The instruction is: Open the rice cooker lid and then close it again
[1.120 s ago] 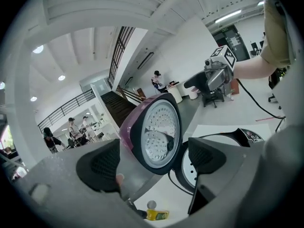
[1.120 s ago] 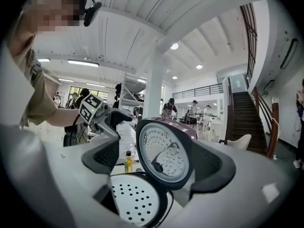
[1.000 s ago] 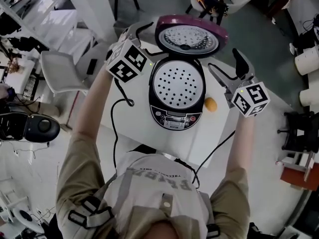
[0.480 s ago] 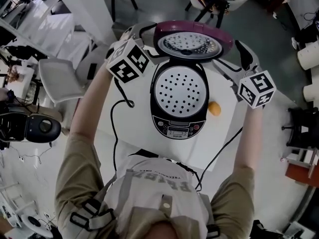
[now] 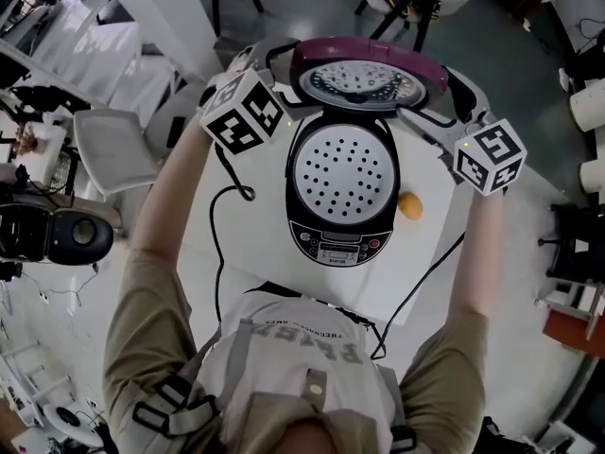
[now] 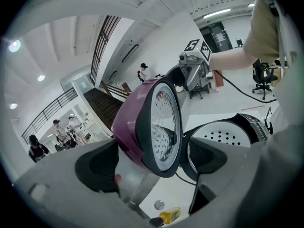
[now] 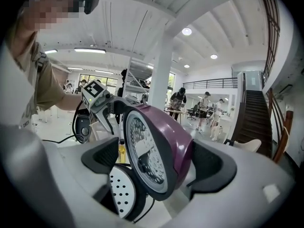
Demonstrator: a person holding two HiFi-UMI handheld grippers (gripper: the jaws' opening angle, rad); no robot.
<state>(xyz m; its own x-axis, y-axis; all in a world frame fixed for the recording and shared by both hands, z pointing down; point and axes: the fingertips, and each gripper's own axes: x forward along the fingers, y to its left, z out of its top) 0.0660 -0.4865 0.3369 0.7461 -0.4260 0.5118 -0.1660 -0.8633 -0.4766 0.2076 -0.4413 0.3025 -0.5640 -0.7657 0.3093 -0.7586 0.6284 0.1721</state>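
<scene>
On the table (image 5: 416, 263) in front of us, the cooker (image 5: 338, 197) has its lid (image 5: 364, 78) swung upright, so opening looks done. Our left gripper (image 6: 153, 161) and right gripper (image 7: 159, 163) straddle opposite lid edges, jaws spread wide and not yet pinching. Closing is what remains, and we judge the lid must be pushed down until it latches.

Rice cooker (image 5: 340, 197) on table (image 5: 255, 253), lid (image 5: 367, 76) upright at its back, between left gripper (image 5: 276, 61) and right gripper (image 5: 452, 104).
</scene>
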